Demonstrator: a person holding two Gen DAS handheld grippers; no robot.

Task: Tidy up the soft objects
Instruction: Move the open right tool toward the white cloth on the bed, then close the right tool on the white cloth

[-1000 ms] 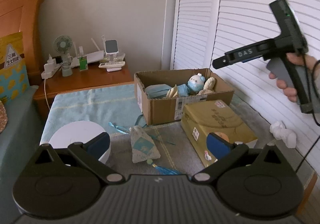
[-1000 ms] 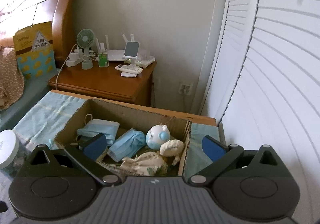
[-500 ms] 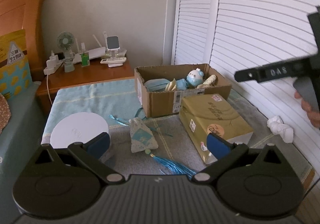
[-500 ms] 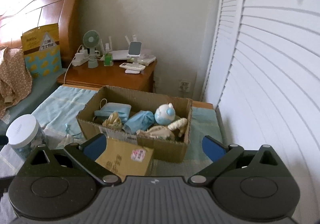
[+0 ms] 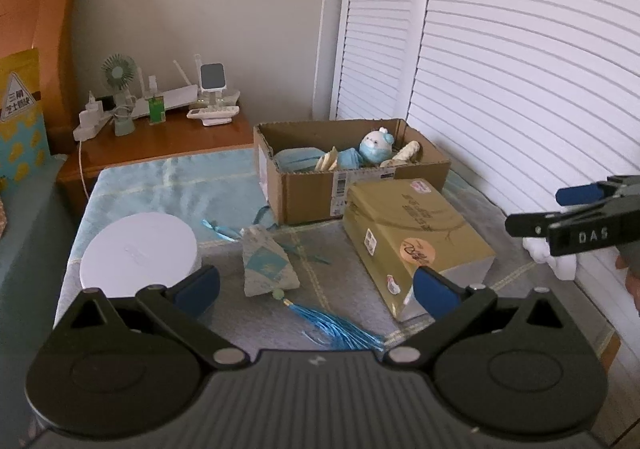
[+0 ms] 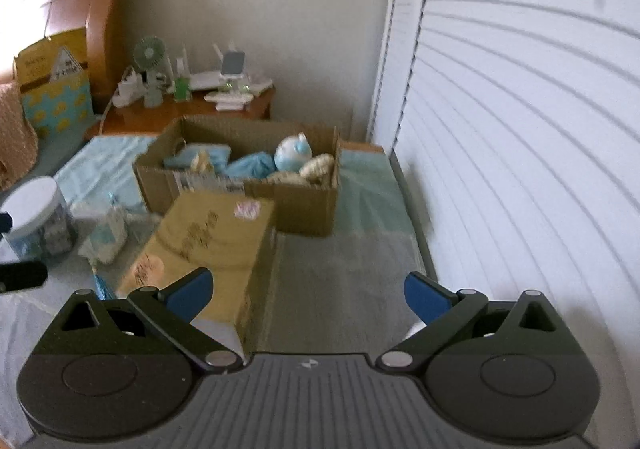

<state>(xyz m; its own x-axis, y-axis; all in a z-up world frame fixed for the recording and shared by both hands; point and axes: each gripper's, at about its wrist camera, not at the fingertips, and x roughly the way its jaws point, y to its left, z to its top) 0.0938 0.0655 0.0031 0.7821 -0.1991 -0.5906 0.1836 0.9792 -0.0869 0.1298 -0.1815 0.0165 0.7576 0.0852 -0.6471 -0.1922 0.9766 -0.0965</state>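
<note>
Cardboard box sat well ahead of your left hand-held gripper, already collecting plush and masks, while the tasselled sachet lay loose just beyond its wide, empty fingers. Your right hand-held gripper hung equally wide and empty, ready for another soft piece.

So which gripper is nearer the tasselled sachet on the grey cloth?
Left. The sachet lies just ahead of the open left gripper; the right gripper hangs off beyond the yellow box.
</note>
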